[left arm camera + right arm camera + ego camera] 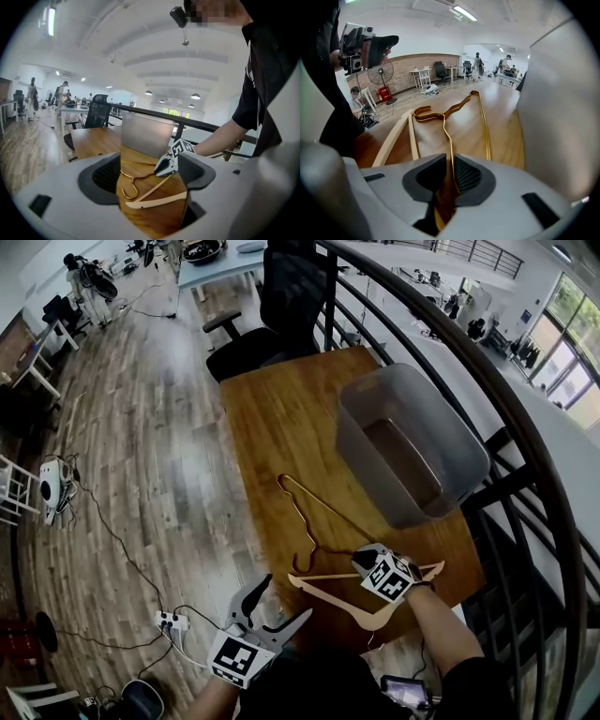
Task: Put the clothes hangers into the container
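Note:
A gold wire hanger (298, 512) lies on the wooden table (281, 418), with a wooden hanger (323, 585) near the front edge. The grey container (459, 451) stands empty at the table's right. My right gripper (361, 563) points down at the gold hanger's near end. In the right gripper view the wire (446, 131) runs between the narrowed jaws of that gripper (449, 176), along the right pad, with a slim gap at the left pad. My left gripper (291, 594) hangs open off the table's front left corner. Nothing lies between its jaws (152, 187), which face both hangers and the container (145, 136).
A black office chair (281, 306) stands at the table's far end. A dark metal railing (487, 399) curves along the right side behind the container. Cables and a power strip (171, 621) lie on the wood floor to the left.

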A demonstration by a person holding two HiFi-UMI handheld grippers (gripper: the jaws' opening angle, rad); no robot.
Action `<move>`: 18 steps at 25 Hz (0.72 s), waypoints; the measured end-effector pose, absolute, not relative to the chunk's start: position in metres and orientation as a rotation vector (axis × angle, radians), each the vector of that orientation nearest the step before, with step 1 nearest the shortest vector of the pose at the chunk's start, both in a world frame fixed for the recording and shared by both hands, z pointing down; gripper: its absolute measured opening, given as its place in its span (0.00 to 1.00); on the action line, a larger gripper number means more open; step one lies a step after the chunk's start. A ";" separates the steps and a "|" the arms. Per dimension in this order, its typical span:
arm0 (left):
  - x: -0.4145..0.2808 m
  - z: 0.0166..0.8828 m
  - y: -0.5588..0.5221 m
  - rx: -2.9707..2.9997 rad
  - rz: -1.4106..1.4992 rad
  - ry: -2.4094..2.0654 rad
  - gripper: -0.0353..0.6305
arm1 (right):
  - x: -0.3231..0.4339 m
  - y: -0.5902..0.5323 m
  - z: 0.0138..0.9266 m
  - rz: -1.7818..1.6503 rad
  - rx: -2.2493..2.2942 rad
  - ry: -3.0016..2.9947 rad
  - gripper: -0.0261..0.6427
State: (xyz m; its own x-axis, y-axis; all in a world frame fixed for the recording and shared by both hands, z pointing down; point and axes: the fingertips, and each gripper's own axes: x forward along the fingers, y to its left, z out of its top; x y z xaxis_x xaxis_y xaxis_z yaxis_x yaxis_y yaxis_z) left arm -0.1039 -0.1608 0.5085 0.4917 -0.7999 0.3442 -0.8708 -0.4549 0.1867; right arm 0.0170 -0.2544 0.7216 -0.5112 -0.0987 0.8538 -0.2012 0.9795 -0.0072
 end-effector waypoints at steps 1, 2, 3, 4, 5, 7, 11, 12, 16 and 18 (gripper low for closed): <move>-0.104 0.509 -0.161 2.399 0.283 -1.399 0.61 | 0.016 -0.253 0.722 0.138 0.201 -2.106 0.10; -0.104 0.509 -0.160 2.394 0.273 -1.395 0.61 | 0.016 -0.252 0.723 0.139 0.191 -2.101 0.07; -0.103 0.510 -0.160 2.389 0.268 -1.388 0.61 | 0.016 -0.250 0.722 0.126 0.181 -2.096 0.07; -0.101 0.512 -0.159 2.388 0.270 -1.381 0.61 | 0.015 -0.248 0.721 0.106 0.174 -2.094 0.06; -0.099 0.513 -0.158 2.391 0.276 -1.374 0.61 | 0.013 -0.247 0.718 0.089 0.174 -2.100 0.05; -0.097 0.514 -0.158 2.395 0.283 -1.362 0.61 | 0.006 -0.245 0.705 0.080 0.198 -2.140 0.05; -0.095 0.511 -0.165 2.414 0.276 -1.354 0.61 | -0.012 -0.252 0.669 0.048 0.257 -2.239 0.05; -0.095 0.508 -0.167 2.424 0.272 -1.359 0.61 | -0.015 -0.254 0.658 0.043 0.268 -2.259 0.05; -0.095 0.495 -0.169 2.443 0.232 -1.388 0.61 | -0.023 -0.260 0.615 0.040 0.316 -2.326 0.05; -0.096 0.487 -0.170 2.454 0.206 -1.409 0.61 | -0.023 -0.262 0.591 0.034 0.344 -2.359 0.05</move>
State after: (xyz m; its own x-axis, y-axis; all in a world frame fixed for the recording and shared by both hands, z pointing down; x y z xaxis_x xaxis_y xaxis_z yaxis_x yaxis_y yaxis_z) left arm -0.0964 -0.1702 0.4867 0.5080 -0.8174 0.2717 -0.8610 -0.4723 0.1889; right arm -0.0235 -0.2617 0.5914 -0.6910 -0.2367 0.6831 -0.2560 0.9638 0.0750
